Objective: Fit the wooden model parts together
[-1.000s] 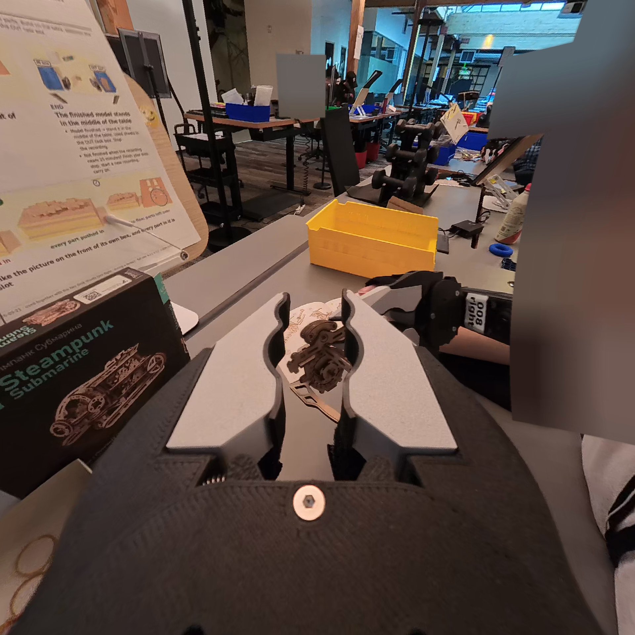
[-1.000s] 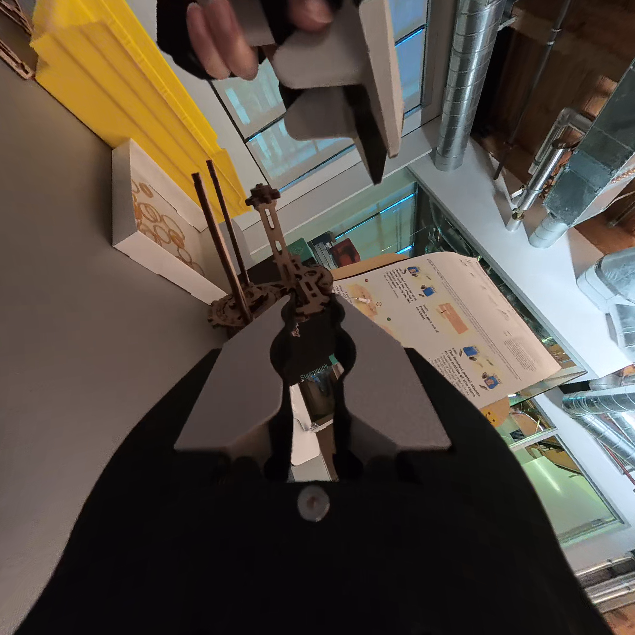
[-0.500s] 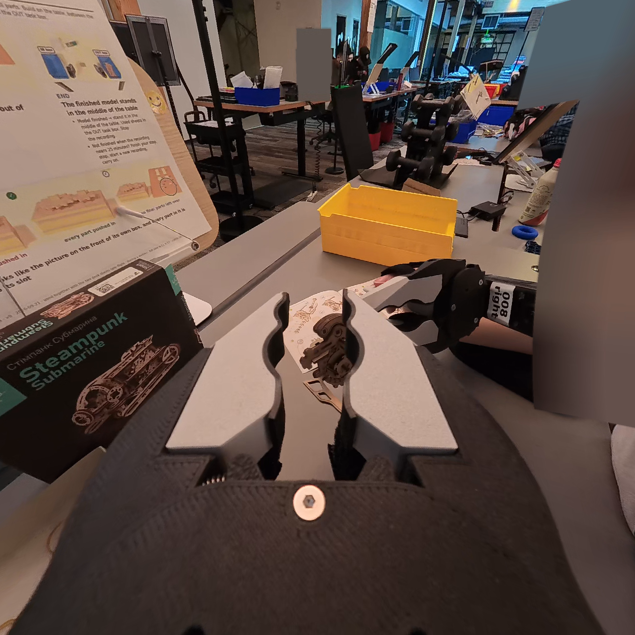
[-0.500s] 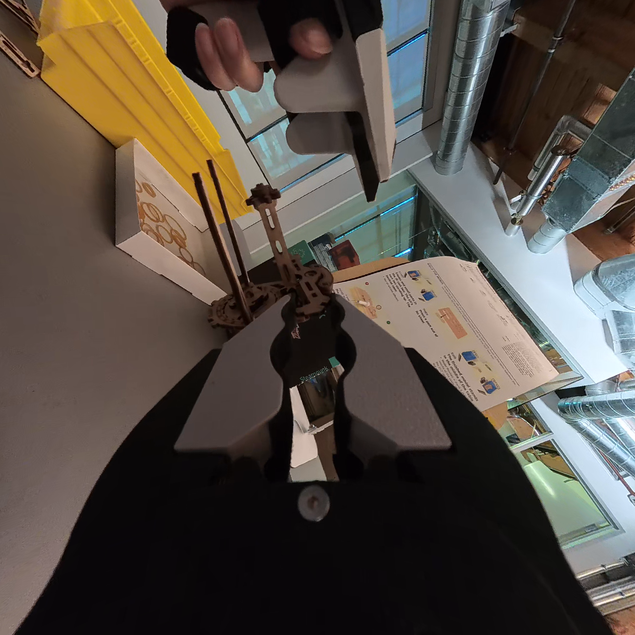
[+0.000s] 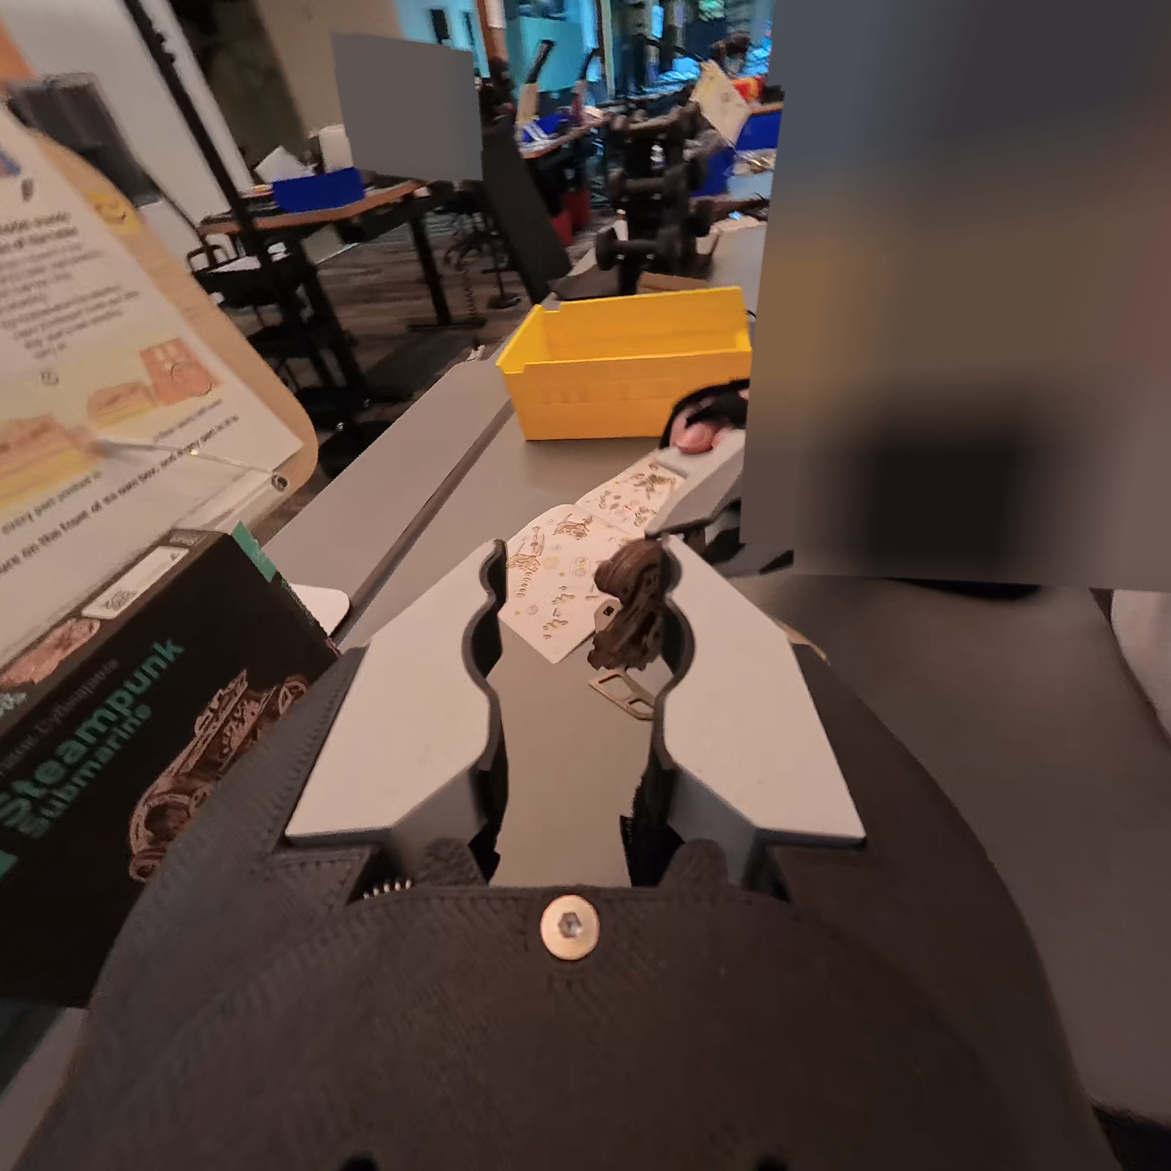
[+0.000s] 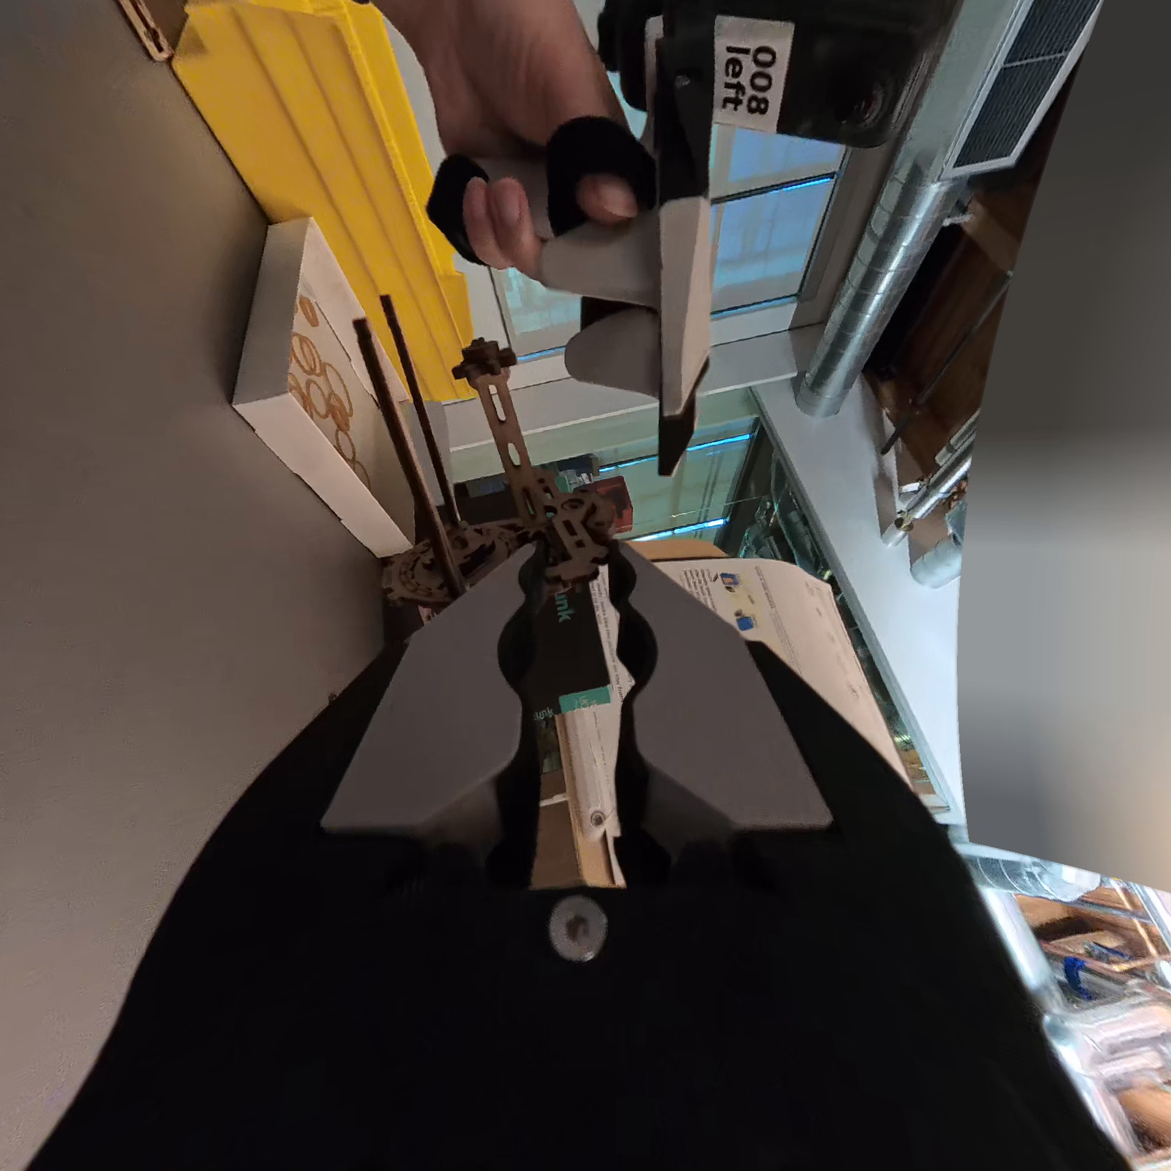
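Note:
The dark brown wooden model assembly (image 6: 573, 545) is clamped between the tips of my right gripper (image 6: 573, 554), which is shut on it. Two thin rods (image 6: 405, 443) and a slotted arm (image 6: 500, 418) stick out from its gear base (image 6: 437, 567). In the left wrist view the assembly (image 5: 627, 608) hangs just above the table, held by the right gripper (image 5: 656, 538). My left gripper (image 5: 583, 564) is open and empty, with the assembly just beyond its right fingertip. A flat wooden part (image 5: 624, 694) lies on the table under the assembly.
A printed parts sheet (image 5: 564, 595) lies on the grey table (image 5: 443, 481). A yellow bin (image 5: 627, 380) stands behind it. The black model box (image 5: 127, 697) and an instruction poster (image 5: 95, 380) are at the left. A white box with rubber bands (image 6: 317, 393) sits near the bin. My right fingertips sit around 5 centimetres from my left ones.
My left gripper has opened wider and swung, so the assembly now sits by its right fingertip. In the right wrist view it has come closer to the model. The right gripper keeps its hold.

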A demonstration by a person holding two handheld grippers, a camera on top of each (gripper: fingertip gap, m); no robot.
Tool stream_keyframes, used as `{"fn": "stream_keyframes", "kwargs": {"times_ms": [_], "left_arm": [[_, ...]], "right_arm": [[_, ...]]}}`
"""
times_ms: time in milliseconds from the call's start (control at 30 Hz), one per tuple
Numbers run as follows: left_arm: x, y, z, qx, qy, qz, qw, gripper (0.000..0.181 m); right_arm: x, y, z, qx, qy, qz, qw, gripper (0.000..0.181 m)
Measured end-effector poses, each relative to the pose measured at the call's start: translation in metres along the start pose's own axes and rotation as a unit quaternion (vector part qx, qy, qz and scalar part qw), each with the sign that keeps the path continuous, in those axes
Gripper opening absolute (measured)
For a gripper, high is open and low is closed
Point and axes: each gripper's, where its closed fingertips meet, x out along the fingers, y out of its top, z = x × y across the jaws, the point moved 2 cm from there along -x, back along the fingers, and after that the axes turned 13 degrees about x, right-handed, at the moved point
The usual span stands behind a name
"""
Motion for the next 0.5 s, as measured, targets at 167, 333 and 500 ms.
{"fn": "stream_keyframes", "kwargs": {"times_ms": [167,333,500], "left_arm": [[0.006,-0.007,0.036,0.071,-0.084,-0.036,0.993,0.044],[0.016,-0.004,0.056,0.157,-0.089,-0.055,0.982,0.026],[0.021,-0.003,0.059,0.242,-0.054,-0.073,0.966,0.02]], "right_arm": [[-0.009,0.021,-0.006,-0.075,0.023,0.046,0.996,0.018],[-0.016,0.031,-0.003,-0.176,-0.008,0.064,0.982,0.018],[-0.02,0.033,-0.003,-0.232,-0.013,0.07,0.97,0.018]]}}
